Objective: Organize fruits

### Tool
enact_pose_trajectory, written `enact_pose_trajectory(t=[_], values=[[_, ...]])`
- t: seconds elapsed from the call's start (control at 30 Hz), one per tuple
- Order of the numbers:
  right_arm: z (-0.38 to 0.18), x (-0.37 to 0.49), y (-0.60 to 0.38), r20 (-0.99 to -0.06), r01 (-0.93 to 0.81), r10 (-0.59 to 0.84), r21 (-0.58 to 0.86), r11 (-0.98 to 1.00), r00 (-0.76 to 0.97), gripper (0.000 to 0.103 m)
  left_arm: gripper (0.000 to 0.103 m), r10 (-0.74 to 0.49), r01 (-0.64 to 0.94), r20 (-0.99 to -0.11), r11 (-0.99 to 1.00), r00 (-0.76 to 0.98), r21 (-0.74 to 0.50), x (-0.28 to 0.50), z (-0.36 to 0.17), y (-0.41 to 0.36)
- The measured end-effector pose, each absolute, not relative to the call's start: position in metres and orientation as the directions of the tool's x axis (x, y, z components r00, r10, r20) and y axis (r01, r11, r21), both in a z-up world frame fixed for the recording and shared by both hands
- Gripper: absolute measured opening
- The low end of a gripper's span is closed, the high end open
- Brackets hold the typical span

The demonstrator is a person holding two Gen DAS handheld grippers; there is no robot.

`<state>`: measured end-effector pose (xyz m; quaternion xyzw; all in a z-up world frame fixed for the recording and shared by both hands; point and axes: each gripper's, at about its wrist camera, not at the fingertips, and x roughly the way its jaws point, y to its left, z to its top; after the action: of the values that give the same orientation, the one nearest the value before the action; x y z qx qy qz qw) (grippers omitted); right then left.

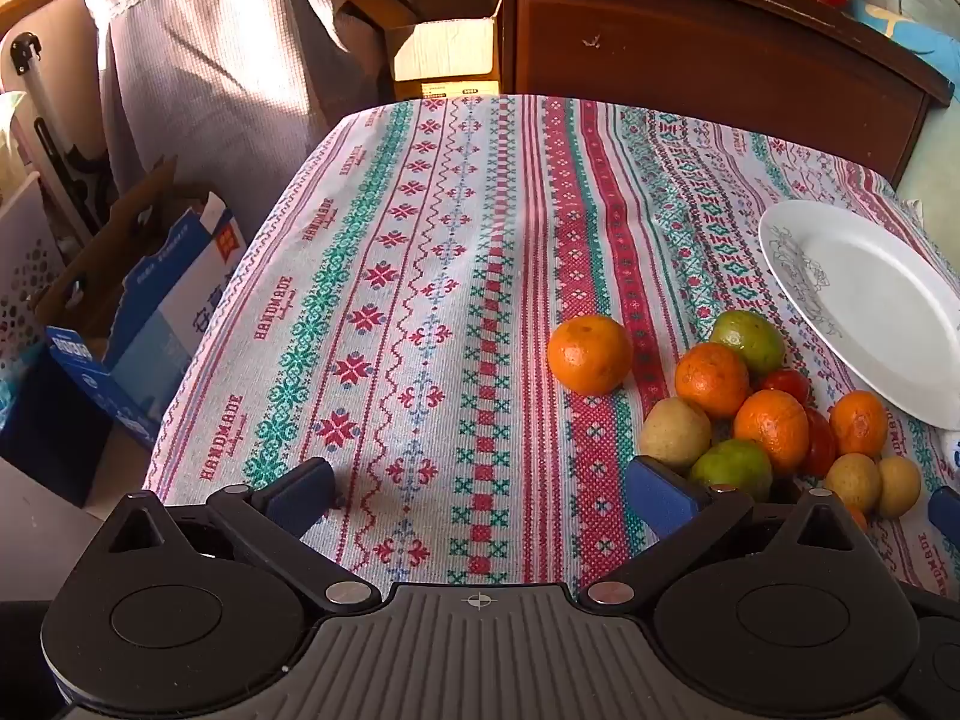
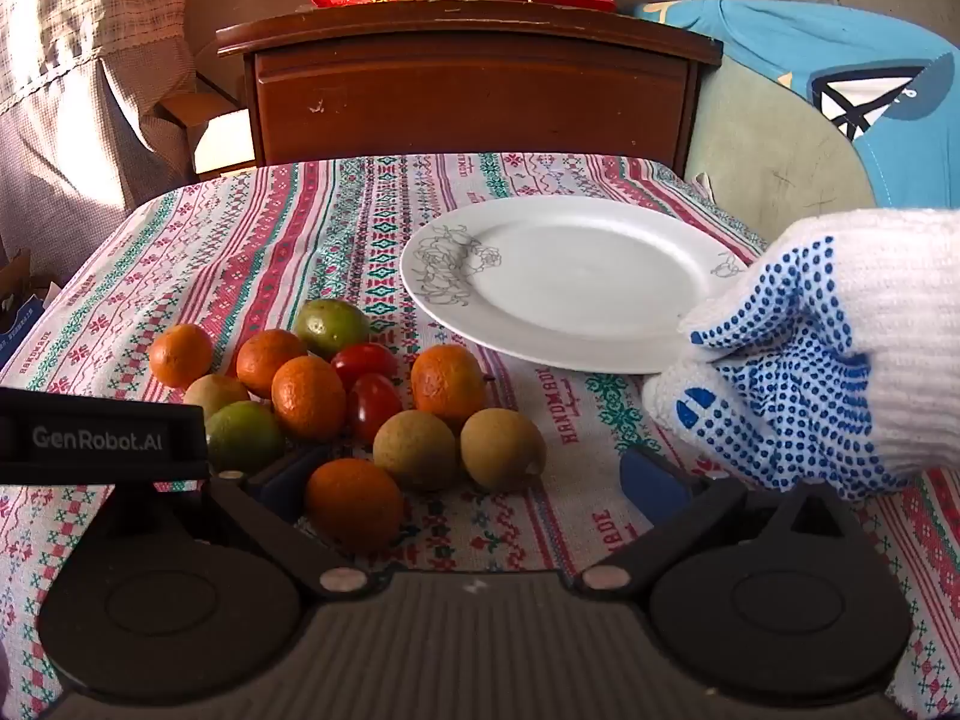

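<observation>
Left gripper (image 1: 480, 495): blue-padded jaws apart, nothing between, over patterned red-green tablecloth (image 1: 420, 300). Right gripper (image 2: 474, 480): jaws apart, nothing gripped; orange round mandarin (image 2: 354, 504) between them on cloth. Mixed fruit pile (image 2: 336, 390) mid-table, beside empty white ceramic plate (image 2: 570, 282) toward far right corner. White dotted glove (image 2: 840, 348) at plate's edge.

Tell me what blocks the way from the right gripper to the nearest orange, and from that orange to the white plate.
Nothing blocks the open right gripper: the nearest orange lies between its fingers. Toward the white plate, two brownish-green fruits sit directly beyond it; a gloved hand rests at the plate's right edge.
</observation>
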<state>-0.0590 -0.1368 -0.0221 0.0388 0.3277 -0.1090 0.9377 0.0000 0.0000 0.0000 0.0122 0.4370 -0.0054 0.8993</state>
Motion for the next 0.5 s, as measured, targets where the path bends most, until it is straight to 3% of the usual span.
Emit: enact_pose_trajectory(t=[0.5], values=[[-0.021, -0.060, -0.138, -0.624, 0.230, -0.179, 0.001, 0.973, 0.761, 0.102, 0.103, -0.031, 0.011, -0.819, 0.999, 0.574, -0.030, -0.007, 0.006, 0.011]])
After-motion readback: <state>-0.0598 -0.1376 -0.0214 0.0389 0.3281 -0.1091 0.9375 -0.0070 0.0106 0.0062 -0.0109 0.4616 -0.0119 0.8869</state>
